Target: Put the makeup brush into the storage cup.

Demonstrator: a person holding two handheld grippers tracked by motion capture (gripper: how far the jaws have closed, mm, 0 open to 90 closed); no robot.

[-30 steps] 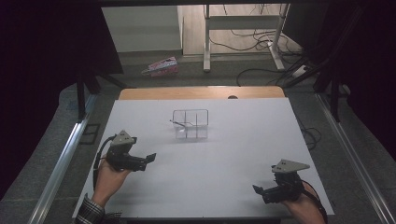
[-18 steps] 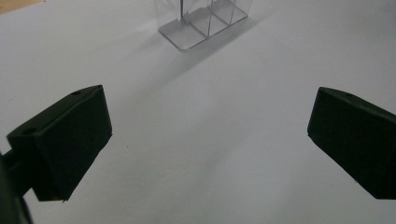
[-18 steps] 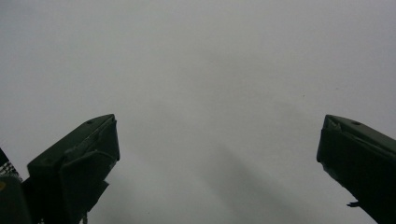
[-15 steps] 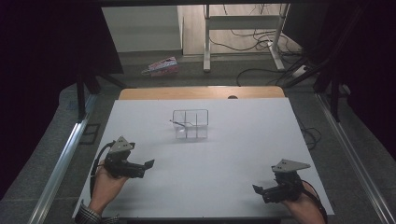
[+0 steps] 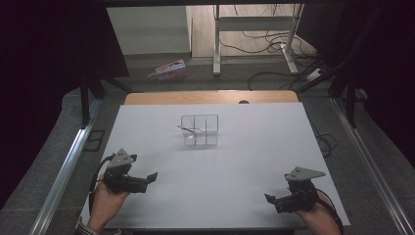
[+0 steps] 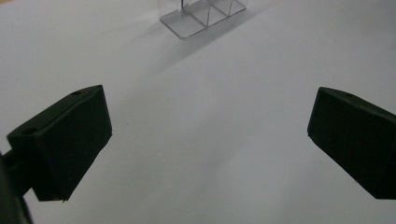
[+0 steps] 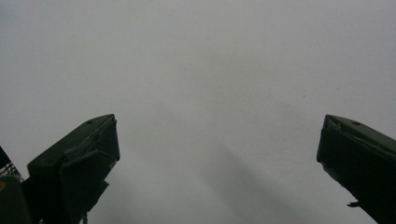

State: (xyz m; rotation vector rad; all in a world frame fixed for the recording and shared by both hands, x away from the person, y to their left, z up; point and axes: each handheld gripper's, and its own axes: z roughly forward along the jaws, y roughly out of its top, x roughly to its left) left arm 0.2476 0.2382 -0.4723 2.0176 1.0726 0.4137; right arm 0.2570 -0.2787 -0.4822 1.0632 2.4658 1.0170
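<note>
pink box (image 5: 169, 70), print perhaps, too blurred

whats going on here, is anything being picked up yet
Not yet. A person holds a gripper in each hand over a white table. The left gripper and the right gripper are both open and empty, low near the front edge. The left one points toward a small clear divided holder standing mid-table, with a thin wire-like piece in it that is too small to identify. Neither gripper touches the holder.
</note>
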